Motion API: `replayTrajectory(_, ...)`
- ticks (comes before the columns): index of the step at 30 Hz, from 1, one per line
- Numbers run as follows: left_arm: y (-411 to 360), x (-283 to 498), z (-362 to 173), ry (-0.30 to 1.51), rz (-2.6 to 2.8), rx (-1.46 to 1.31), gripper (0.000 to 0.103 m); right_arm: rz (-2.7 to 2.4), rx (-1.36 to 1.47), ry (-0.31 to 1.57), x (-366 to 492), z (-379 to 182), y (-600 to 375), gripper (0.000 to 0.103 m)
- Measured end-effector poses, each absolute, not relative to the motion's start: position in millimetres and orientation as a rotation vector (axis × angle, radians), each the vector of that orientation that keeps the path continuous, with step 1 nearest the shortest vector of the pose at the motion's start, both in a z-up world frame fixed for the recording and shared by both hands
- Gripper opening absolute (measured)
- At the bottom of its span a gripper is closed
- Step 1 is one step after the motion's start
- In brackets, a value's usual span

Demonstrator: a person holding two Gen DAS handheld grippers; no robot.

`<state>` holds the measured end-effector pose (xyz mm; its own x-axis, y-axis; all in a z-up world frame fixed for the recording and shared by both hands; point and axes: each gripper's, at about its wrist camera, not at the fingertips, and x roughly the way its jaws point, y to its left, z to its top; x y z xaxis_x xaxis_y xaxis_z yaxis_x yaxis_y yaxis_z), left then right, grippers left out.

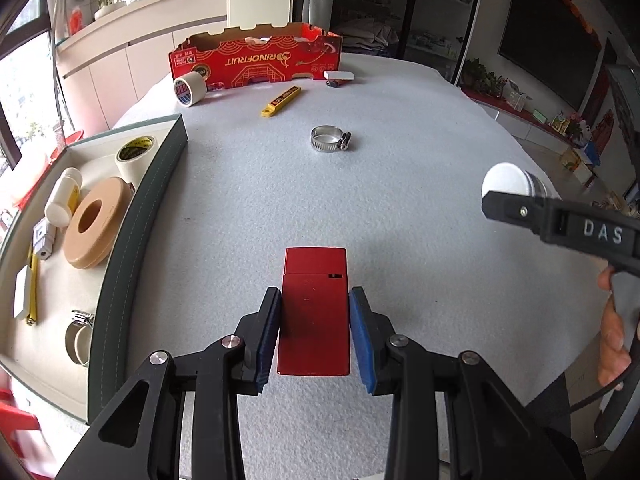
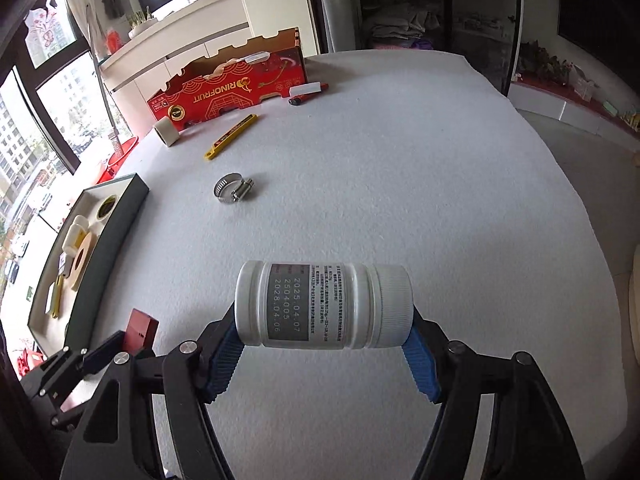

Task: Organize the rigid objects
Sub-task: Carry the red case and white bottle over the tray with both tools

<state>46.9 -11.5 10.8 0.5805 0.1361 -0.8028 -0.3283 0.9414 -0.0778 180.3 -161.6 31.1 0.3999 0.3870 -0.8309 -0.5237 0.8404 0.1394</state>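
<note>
In the tray [image 1: 120,280] at your left, much of the sorting looks done: a tape roll [image 1: 136,156], a tan ring [image 1: 94,228], a white tube [image 1: 64,196], a small white part, a yellow-handled piece and a hose clamp [image 1: 78,338] already lie inside. Out on the white table [image 1: 400,140], 5 things still wait: another tape roll [image 1: 190,88], the yellow utility knife [image 1: 281,101], a second hose clamp [image 1: 330,139], a white block [image 1: 339,75] and a small dark item beside it, all near the red carton [image 1: 256,60].

Your left gripper [image 1: 314,332] holds the red case [image 1: 314,312] narrowly, blue pads pressed to both long sides, its far end jutting past the tips.

Your right gripper [image 2: 324,344] spans wide around the white bottle [image 2: 324,306], held crosswise, 1 pad at its base, the other at its ribbed cap, above the table.
</note>
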Motion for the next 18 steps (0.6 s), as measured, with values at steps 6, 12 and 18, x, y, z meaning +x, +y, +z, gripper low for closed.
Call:
replayTrajectory(6,-28.2,30.2,29.9,0.865,0.267,-0.2,0.037,0.596,-0.154,0.986,146.3,38.9,-172.2,0.072)
replayTrajectory(12,-37.8,17.7,39.9,0.839,0.268,-0.174,0.037,0.604,-0.145,0.99,128.6,37.8,-174.6,0.072)
replayTrajectory(18,-37.9,6.3,47.5,0.816,0.279,-0.174,0.037,0.605,-0.156,0.992,117.8,39.6,-175.0,0.072)
